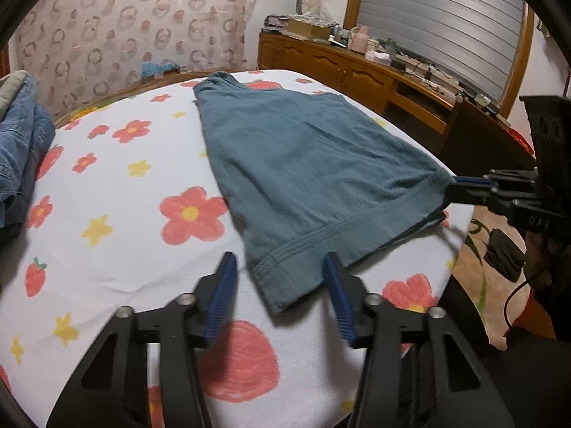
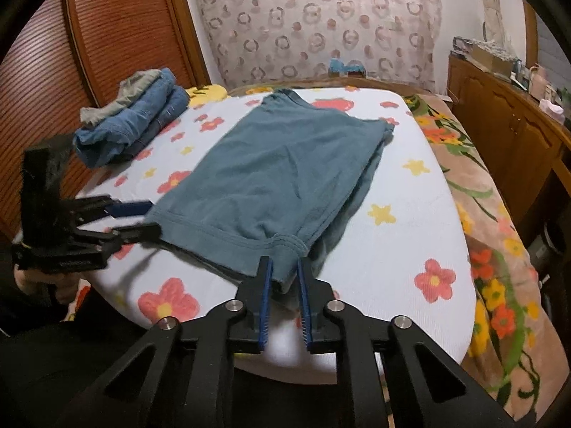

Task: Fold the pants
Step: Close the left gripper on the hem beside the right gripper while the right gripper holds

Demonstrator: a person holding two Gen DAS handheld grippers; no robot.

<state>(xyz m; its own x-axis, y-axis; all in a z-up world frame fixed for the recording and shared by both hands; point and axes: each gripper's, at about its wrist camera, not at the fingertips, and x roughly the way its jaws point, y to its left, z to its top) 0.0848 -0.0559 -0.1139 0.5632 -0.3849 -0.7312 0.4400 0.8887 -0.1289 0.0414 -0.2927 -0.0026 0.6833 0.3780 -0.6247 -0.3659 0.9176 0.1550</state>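
Teal pants (image 1: 303, 149) lie flat and folded lengthwise on the flower-print sheet (image 1: 125, 185), hem toward me. In the left wrist view my left gripper (image 1: 280, 267) stands open, its blue pads on either side of the near left hem corner, a gap showing at the left pad. The right wrist view shows the pants (image 2: 285, 164) with my right gripper (image 2: 284, 267) shut on the bunched right hem corner. The left gripper (image 2: 153, 219) appears at that view's left edge, jaws apart at the cloth's corner. From the left wrist view the right gripper (image 1: 451, 187) pinches the far hem corner.
A pile of folded jeans (image 2: 135, 117) sits at the bed's far left. A floral blanket (image 2: 499, 249) hangs over the right side of the bed. A wooden cabinet (image 1: 339, 67) with clutter stands beyond it, and a slatted wardrobe door (image 2: 107, 35) is at the left.
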